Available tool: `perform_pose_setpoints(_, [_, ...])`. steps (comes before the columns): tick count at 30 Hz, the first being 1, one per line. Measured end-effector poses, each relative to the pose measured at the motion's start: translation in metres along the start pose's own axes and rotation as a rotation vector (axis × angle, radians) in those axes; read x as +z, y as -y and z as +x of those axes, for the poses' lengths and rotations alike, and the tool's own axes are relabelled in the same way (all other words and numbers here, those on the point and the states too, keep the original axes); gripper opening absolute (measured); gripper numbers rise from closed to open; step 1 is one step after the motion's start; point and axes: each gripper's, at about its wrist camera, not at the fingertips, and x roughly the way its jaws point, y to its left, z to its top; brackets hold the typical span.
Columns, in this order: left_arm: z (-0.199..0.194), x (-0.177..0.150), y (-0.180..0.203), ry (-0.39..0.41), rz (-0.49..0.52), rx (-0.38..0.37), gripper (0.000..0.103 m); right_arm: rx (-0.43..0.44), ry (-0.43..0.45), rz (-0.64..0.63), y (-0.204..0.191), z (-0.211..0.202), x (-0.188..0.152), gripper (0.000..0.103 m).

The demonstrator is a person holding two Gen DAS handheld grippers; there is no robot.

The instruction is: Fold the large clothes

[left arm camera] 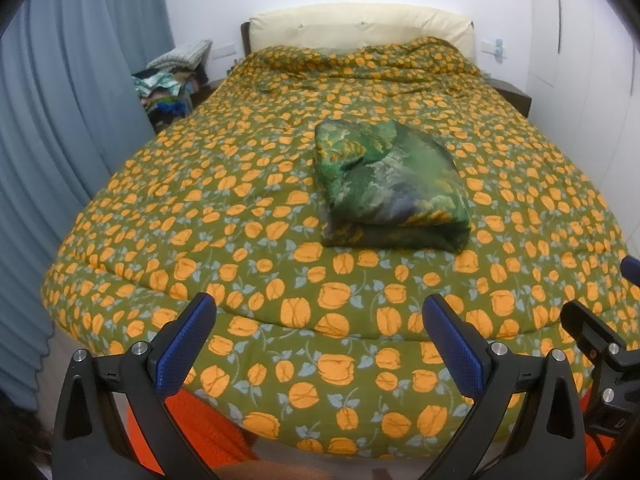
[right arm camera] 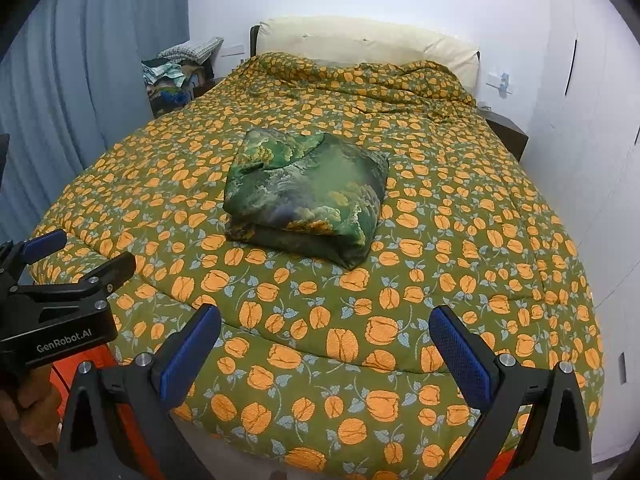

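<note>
A green patterned garment [left arm camera: 390, 186] [right arm camera: 308, 196] lies folded into a thick square bundle on the middle of the bed. My left gripper [left arm camera: 320, 308] hangs open at the foot of the bed, well short of the bundle, nothing between its blue pads. My right gripper [right arm camera: 324, 320] is open too, likewise at the foot of the bed and empty. The right gripper's body shows at the right edge of the left wrist view [left arm camera: 600, 340]. In the right wrist view the left gripper [right arm camera: 60, 256] sits at the left edge, with a hand [right arm camera: 32, 400] on its handle.
An olive quilt with orange flowers [left arm camera: 280, 184] [right arm camera: 460, 240] covers the whole bed. A cream headboard [left arm camera: 360, 28] stands at the far end. Blue curtains [left arm camera: 60, 120] hang at left, beside a pile of clothes [left arm camera: 172, 84] on a stand. White wall and cupboards lie at right.
</note>
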Motion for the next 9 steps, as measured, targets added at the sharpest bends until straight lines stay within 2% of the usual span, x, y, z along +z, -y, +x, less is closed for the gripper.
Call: perform_pose_setpoints(9, [-0.0033, -0.0018, 0.0044, 0.025, 0.003, 0.021, 0.102, -0.009, -0.004, 0.013, 0.0054, 0.0014, -0.0018, 0.102])
